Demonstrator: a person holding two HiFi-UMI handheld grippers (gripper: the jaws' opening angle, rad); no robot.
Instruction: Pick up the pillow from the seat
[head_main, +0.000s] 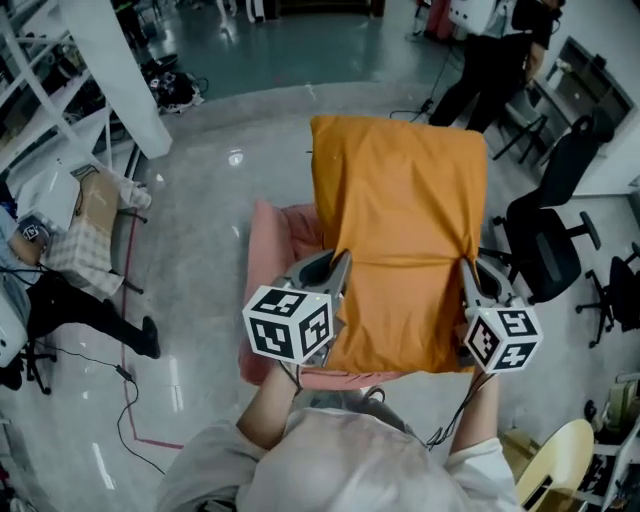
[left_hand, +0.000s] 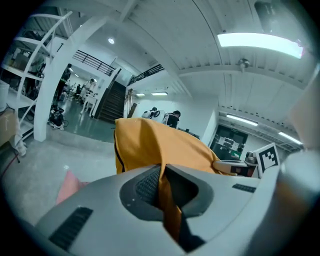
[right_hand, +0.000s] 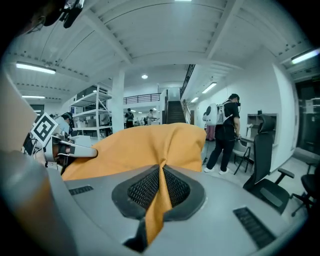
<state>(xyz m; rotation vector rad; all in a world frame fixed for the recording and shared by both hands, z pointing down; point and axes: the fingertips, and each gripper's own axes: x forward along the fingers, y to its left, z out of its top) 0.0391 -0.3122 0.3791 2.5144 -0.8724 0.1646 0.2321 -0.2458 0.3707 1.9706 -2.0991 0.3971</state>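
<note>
An orange pillow (head_main: 400, 230) hangs in the air above a pink seat (head_main: 272, 235), stretched between both grippers. My left gripper (head_main: 340, 268) pinches its near left edge, and my right gripper (head_main: 466, 270) pinches its near right edge. In the left gripper view the orange cloth (left_hand: 167, 200) runs between the shut jaws, and the pillow (left_hand: 160, 145) fills the middle ahead. In the right gripper view a fold of the pillow (right_hand: 157, 200) is clamped between the black pads (right_hand: 142, 189). The left gripper's marker cube (right_hand: 44, 128) shows there at the left.
A white pillar (head_main: 120, 70) and shelving stand at the left. Black office chairs (head_main: 555, 225) are close on the right, and a person (head_main: 495, 55) stands behind the pillow. Bags and cables (head_main: 85, 225) lie on the floor at the left.
</note>
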